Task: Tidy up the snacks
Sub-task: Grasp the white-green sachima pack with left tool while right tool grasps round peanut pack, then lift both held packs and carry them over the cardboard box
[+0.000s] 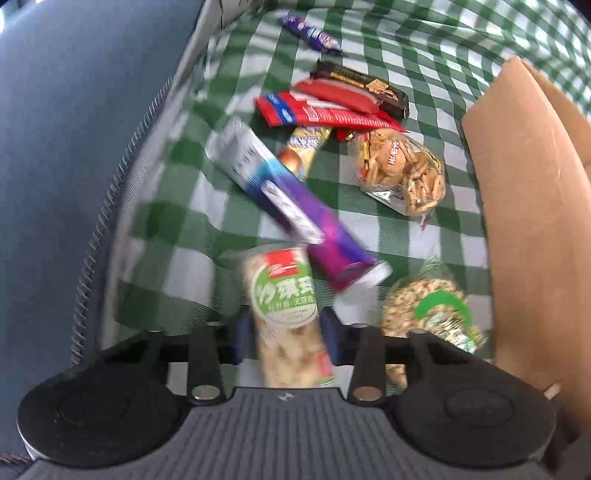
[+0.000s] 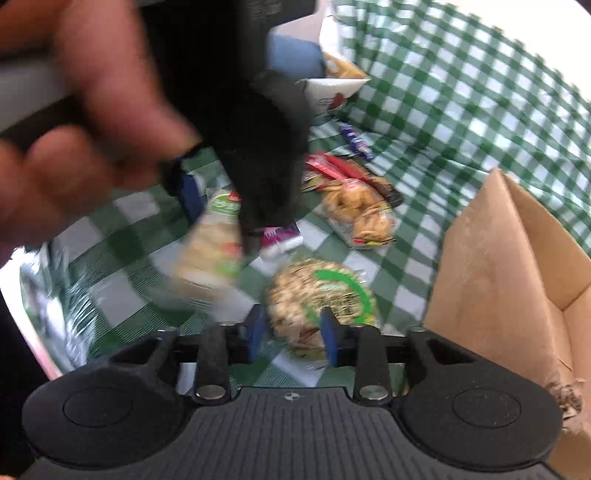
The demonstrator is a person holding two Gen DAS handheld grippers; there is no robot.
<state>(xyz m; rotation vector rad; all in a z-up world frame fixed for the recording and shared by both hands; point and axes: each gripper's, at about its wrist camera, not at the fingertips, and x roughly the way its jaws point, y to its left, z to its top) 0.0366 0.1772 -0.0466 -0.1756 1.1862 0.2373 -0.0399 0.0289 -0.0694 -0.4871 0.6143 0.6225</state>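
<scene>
My left gripper (image 1: 286,332) is shut on a clear snack pack with a green label (image 1: 282,299), held above the checked cloth; it also shows blurred in the right wrist view (image 2: 210,243) under the person's hand. My right gripper (image 2: 291,334) is shut on a round rice-cake pack with a green ring label (image 2: 321,295), which also shows in the left wrist view (image 1: 428,306). A purple tube (image 1: 295,210), red wrappers (image 1: 321,109), a dark bar (image 1: 365,86) and a biscuit bag (image 1: 402,170) lie on the cloth.
An open cardboard box (image 1: 528,221) stands at the right, also in the right wrist view (image 2: 509,258). A small purple candy bar (image 1: 310,33) lies far back. The green checked cloth (image 1: 406,44) ends at a blue seat (image 1: 74,129) on the left.
</scene>
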